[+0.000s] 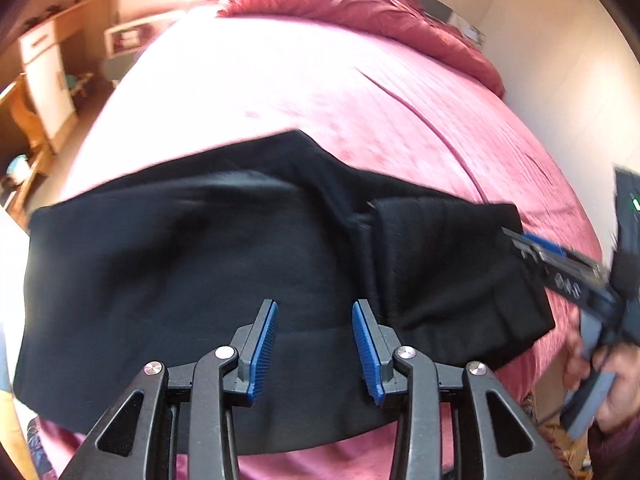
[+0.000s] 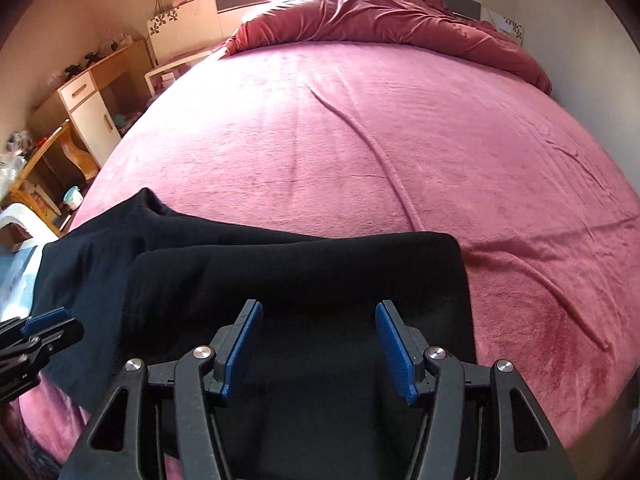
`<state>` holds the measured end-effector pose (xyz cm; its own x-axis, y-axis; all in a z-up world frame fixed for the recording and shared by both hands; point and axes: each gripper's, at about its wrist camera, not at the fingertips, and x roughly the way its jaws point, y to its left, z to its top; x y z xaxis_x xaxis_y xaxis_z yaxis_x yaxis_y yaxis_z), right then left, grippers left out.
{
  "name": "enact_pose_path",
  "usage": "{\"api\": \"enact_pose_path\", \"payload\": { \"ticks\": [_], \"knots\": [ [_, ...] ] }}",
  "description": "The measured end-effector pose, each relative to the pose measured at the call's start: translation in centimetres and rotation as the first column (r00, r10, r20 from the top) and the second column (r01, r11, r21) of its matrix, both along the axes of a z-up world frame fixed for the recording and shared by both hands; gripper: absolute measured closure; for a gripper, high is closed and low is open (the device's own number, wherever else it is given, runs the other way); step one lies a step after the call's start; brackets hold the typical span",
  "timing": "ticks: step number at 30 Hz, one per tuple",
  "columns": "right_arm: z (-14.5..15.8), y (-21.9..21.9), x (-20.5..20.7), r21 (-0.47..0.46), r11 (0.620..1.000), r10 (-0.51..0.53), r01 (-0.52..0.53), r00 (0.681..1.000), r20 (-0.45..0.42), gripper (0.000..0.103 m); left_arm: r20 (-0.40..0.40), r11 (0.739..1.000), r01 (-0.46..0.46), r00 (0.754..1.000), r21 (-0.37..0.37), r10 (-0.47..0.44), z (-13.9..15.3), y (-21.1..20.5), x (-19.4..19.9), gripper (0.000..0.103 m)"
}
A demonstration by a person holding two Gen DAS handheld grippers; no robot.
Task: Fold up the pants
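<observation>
The left gripper point(image 1: 315, 346) occupies the foreground of the left wrist view, its blue-padded fingers point(image 1: 264, 350) spread apart with nothing between them, poised above the near edge of the black pants point(image 1: 192, 264). The pants lie folded across the near end of the pink bedspread point(image 1: 320, 92), extended sideways, with a doubled-over section at the right. In the right wrist view, the right gripper point(image 2: 320, 350) is likewise spread wide and empty, positioned over that doubled-over section point(image 2: 304, 276); whether its fingers touch the fabric cannot be determined. The person's right hand point(image 1: 600, 384) grips the tool at the right edge of the left view. A crumpled dark-red duvet point(image 2: 400, 12) lies at the far end of the bed. A wooden desk point(image 2: 92, 92) stands left of the bed.
</observation>
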<state>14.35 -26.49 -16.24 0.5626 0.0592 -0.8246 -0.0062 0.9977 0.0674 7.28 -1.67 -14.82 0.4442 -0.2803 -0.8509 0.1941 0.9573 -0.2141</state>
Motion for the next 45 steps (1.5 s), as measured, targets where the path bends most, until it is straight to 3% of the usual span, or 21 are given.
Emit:
{"api": "enact_pose_path", "payload": {
  "ticks": [7, 10, 12, 16, 18, 23, 27, 29, 30, 33, 35, 36, 40, 42, 45],
  "knots": [
    [0.0, 6.2, -2.5, 0.094, 0.983, 0.158, -0.156, 0.987, -0.012, 0.046, 0.069, 0.995, -0.088, 0.994, 0.04, 0.085, 2.0, 3.0, -1.3, 0.064],
    [-1.2, 8.9, -2.8, 0.094, 0.971, 0.226, -0.221, 0.973, -0.041, 0.06, 0.08, 0.993, -0.11, 0.991, 0.036, 0.107, 2.6, 4.0, -1.8, 0.064],
    [-2.2, 10.3, -2.7, 0.09, 0.963, 0.262, -0.256, 0.962, -0.069, 0.075, 0.083, 0.991, -0.127, 0.989, 0.035, 0.124, 2.9, 5.1, -2.0, 0.064],
    [-4.5, 11.9, -1.9, 0.057, 0.963, 0.27, -0.265, 0.955, -0.122, 0.078, 0.083, 0.987, -0.158, 0.984, 0.025, 0.155, 3.1, 6.5, -2.3, 0.064],
    [-4.8, 11.8, -1.5, 0.075, 0.966, 0.253, -0.245, 0.959, -0.126, 0.078, 0.064, 0.985, -0.172, 0.983, 0.005, 0.171, 2.9, 7.3, -2.2, 0.064],
    [-5.1, 11.3, -1.1, 0.112, 0.964, 0.253, -0.239, 0.958, -0.136, 0.078, -0.013, 0.96, -0.248, 0.969, -0.129, 0.248, 2.1, 12.1, -1.9, 0.063],
    [-5.5, 10.0, -1.2, 0.196, 0.959, 0.23, -0.204, 0.965, -0.124, 0.077, -0.082, 0.883, -0.388, 0.921, -0.263, 0.38, 1.9, 19.4, -2.1, 0.062],
    [-5.8, 9.3, -1.2, 0.238, 0.954, 0.215, -0.182, 0.969, -0.12, 0.077, -0.129, 0.816, -0.487, 0.872, -0.312, 0.472, 1.5, 23.6, -2.7, 0.058],
    [-5.8, 9.0, -1.3, 0.247, 0.952, 0.214, -0.18, 0.97, -0.119, 0.077, -0.151, 0.781, -0.53, 0.847, -0.33, 0.51, 1.0, 25.6, -3.1, 0.051],
    [-6.0, 8.9, -1.3, 0.248, 0.951, 0.215, -0.182, 0.97, -0.112, 0.077, -0.267, 0.676, -0.636, 0.771, -0.372, 0.578, -1.4, 30.3, -4.3, 0.048],
    [-5.9, 8.8, -1.4, 0.249, 0.951, 0.216, -0.183, 0.97, -0.111, 0.077, -0.345, 0.61, -0.699, 0.715, -0.373, 0.608, -3.3, 32.1, -5.4, 0.035],
    [-5.8, 8.6, -1.6, 0.253, 0.95, 0.214, -0.181, 0.97, -0.112, 0.077, -0.363, 0.595, -0.718, 0.696, -0.361, 0.62, -4.0, 32.5, -5.8, 0.028],
    [-5.6, 8.4, -1.6, 0.252, 0.95, 0.217, -0.184, 0.97, -0.109, 0.077, -0.449, 0.537, -0.758, 0.652, -0.37, 0.611, -6.8, 32.8, -6.9, 0.03],
    [-5.3, 8.3, -1.8, 0.249, 0.951, 0.215, -0.182, 0.97, -0.11, 0.077, -0.46, 0.536, -0.767, 0.641, -0.353, 0.614, -7.6, 32.4, -6.8, 0.032],
    [-5.3, 8.5, -1.7, 0.241, 0.953, 0.214, -0.183, 0.971, -0.109, 0.077, -0.484, 0.524, -0.778, 0.627, -0.346, 0.611, -8.8, 32.1, -6.5, 0.057]
  ]
}}
